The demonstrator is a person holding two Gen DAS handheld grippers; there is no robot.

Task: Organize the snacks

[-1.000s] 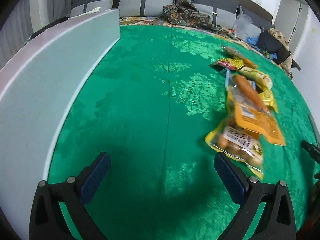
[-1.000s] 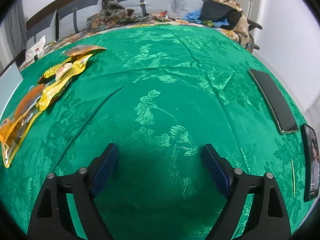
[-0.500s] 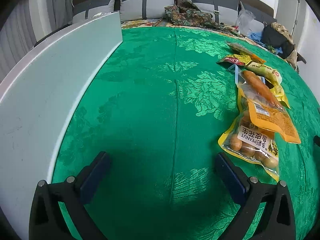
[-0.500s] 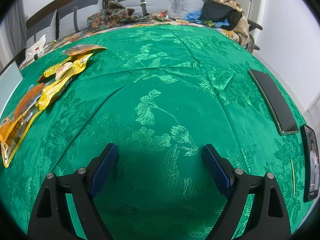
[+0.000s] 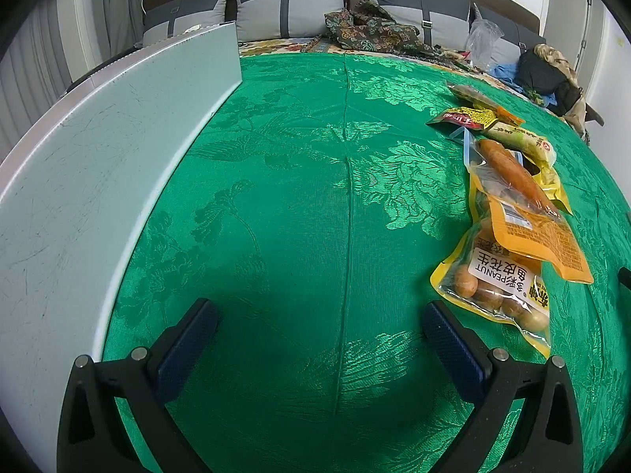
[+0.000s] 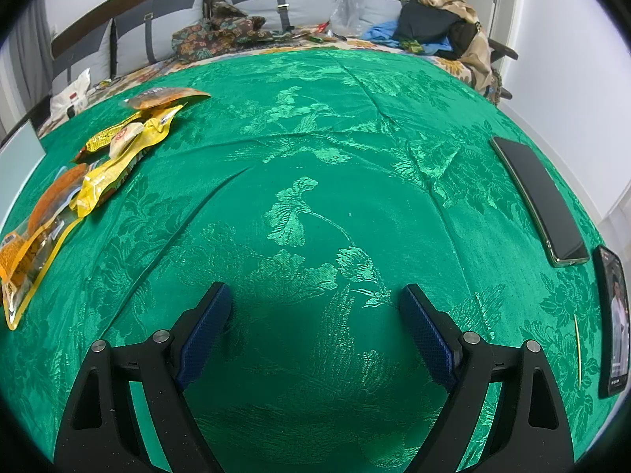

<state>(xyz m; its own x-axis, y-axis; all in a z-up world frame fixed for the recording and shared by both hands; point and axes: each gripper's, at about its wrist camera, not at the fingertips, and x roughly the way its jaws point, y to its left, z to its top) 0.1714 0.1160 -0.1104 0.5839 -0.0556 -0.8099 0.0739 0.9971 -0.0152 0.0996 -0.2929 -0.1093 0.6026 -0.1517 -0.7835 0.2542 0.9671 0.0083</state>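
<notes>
Several snack packets lie in a row on the green tablecloth. In the left wrist view a yellow peanut bag (image 5: 497, 287) is nearest, then an orange sausage packet (image 5: 520, 201), then smaller yellow packets (image 5: 512, 130) beyond. My left gripper (image 5: 319, 323) is open and empty, left of the peanut bag. In the right wrist view the same row of packets (image 6: 102, 169) lies at the far left. My right gripper (image 6: 315, 307) is open and empty over bare cloth, well right of the packets.
A pale grey box wall (image 5: 98, 181) runs along the table's left side. Two phones (image 6: 536, 197) (image 6: 613, 315) and a thin stick (image 6: 577, 351) lie at the right edge. A sofa with cushions and clothes (image 5: 374, 27) stands behind the table.
The left gripper's view has shifted so the snack row sits a little farther right and steadier. The right gripper has barely moved. Both stay open.
</notes>
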